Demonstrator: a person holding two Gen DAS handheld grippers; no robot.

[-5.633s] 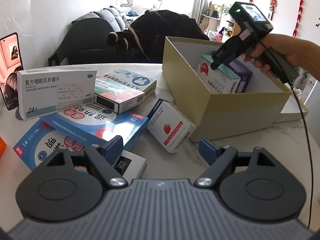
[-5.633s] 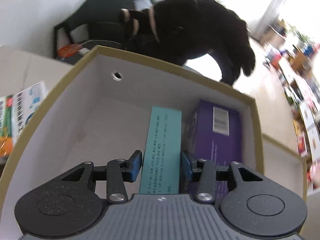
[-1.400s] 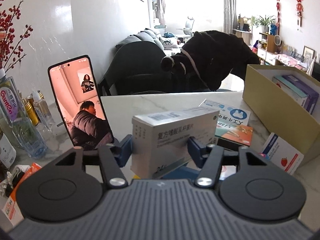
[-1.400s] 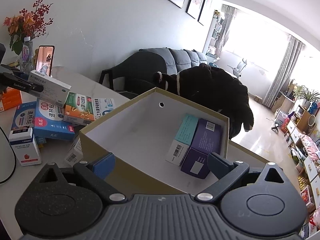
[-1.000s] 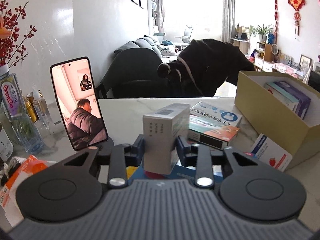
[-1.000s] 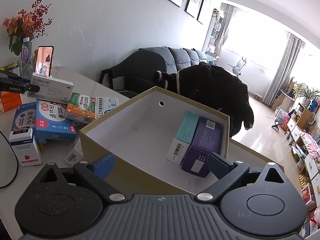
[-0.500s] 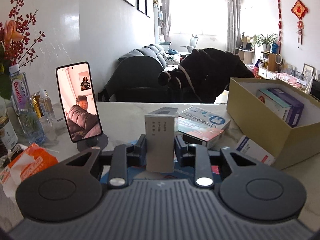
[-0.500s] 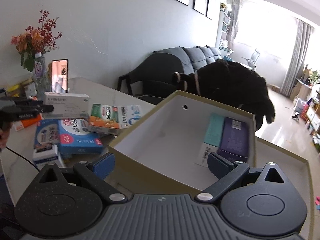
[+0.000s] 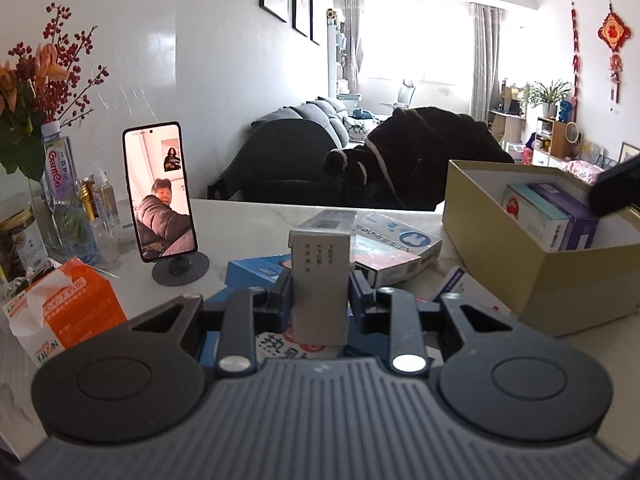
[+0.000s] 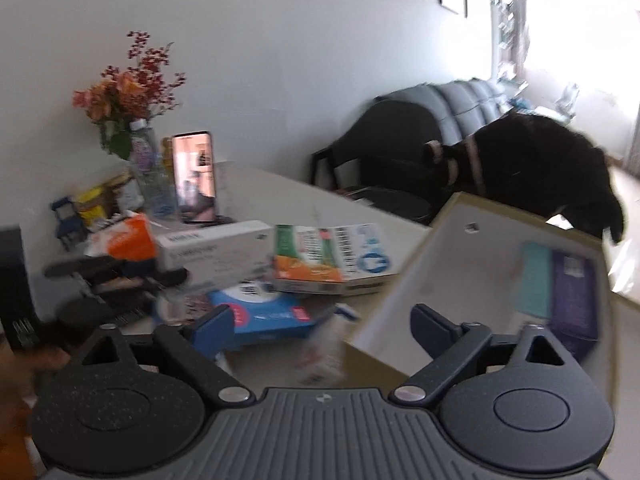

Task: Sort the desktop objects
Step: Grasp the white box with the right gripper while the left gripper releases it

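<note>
The left gripper [image 9: 320, 294] is clamped on a white medicine box [image 9: 321, 276], both pads pressing its narrow sides. The box is held on end, clear of the desk [image 9: 256, 220], above a blue box [image 9: 256, 272] that lies flat on the desk.

The right gripper [image 10: 322, 330] stands wide, and its jaws have just been closing a little; nothing is between them. The right wrist view is blurred by motion. This gripper hangs over the near corner of the cardboard box [image 10: 404, 292].

The cardboard box [image 9: 480, 216] sits toward the right edge of the desk. Inside it, a teal box [image 9: 536, 216] and a purple box [image 9: 572, 216] stand touching, side by side against its far wall.

Behind the held box, an orange-and-green box [image 10: 316, 264] lies stacked on other flat boxes. A small strawberry box [image 9: 472, 292] lies just beside the front wall of the cardboard box.

Toward the left edge stand a phone [image 9: 160, 188] on a round stand, a tissue pack [image 9: 68, 308] and a bottle with flowers [image 9: 60, 176].
</note>
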